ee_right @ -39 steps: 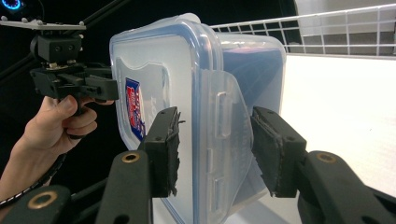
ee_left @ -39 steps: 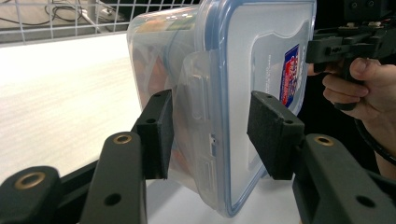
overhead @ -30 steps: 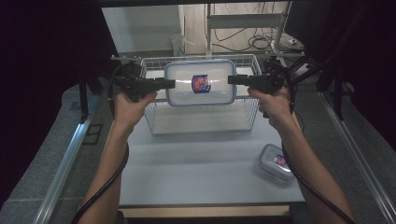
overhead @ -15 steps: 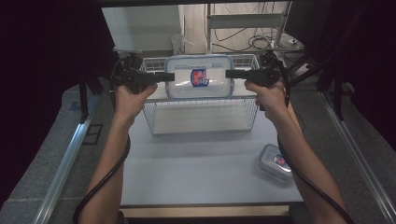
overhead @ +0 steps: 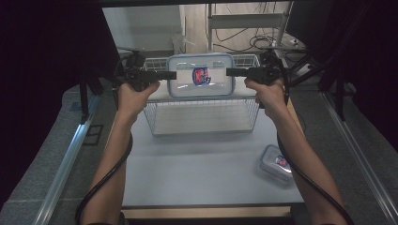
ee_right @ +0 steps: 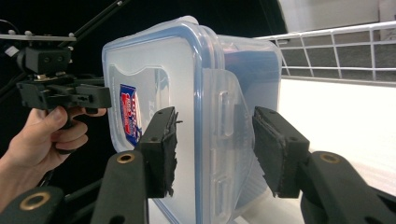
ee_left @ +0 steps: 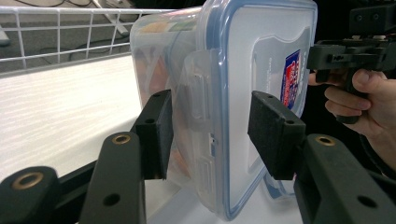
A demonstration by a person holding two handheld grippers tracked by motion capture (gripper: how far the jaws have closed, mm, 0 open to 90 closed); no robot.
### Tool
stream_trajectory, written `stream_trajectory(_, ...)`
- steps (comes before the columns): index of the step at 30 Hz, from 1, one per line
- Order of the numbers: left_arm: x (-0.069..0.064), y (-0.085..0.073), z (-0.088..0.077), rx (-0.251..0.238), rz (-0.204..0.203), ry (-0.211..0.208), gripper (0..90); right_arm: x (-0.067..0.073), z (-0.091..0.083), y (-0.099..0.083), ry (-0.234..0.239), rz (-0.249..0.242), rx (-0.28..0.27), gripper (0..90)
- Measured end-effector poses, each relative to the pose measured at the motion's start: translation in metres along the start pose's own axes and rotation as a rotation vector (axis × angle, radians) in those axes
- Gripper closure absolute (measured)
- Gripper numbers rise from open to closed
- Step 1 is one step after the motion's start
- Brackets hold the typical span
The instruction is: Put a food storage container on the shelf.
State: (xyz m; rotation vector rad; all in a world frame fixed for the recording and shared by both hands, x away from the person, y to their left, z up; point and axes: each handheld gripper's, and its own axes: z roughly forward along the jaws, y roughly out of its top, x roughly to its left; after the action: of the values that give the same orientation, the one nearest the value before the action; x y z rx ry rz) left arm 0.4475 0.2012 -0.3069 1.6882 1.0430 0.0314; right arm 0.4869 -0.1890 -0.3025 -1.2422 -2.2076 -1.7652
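White table [overhead: 202,178]; wire basket [overhead: 202,115] at its far end. Lidded box [overhead: 201,75] above the basket, between left gripper [overhead: 171,75] and right gripper [overhead: 231,71]: jaws half open, straddling its end latches, pads clear. Small box [overhead: 276,161], near right.

Label print on the large container [overhead: 201,75] is too small to read. The person's right forearm [overhead: 300,164] partly covers the small container [overhead: 276,163]. Basket [overhead: 202,117] far wall is hidden behind the large container.
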Motion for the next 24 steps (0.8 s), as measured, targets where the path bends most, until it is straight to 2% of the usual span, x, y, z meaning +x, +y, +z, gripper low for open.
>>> stream_trajectory(20, -0.0003, 0.0014, 0.0048, -0.013, 0.008, 0.030, 48.9, -0.0026, 0.0052, 0.0008, -0.033, -0.001, -0.022, 47.6)
stream_trajectory(24, -0.0034, 0.0029, 0.0061, 0.000, 0.045, 0.078, 49.7, -0.0018, 0.0059, 0.0009, -0.043, -0.010, -0.017, 46.6)
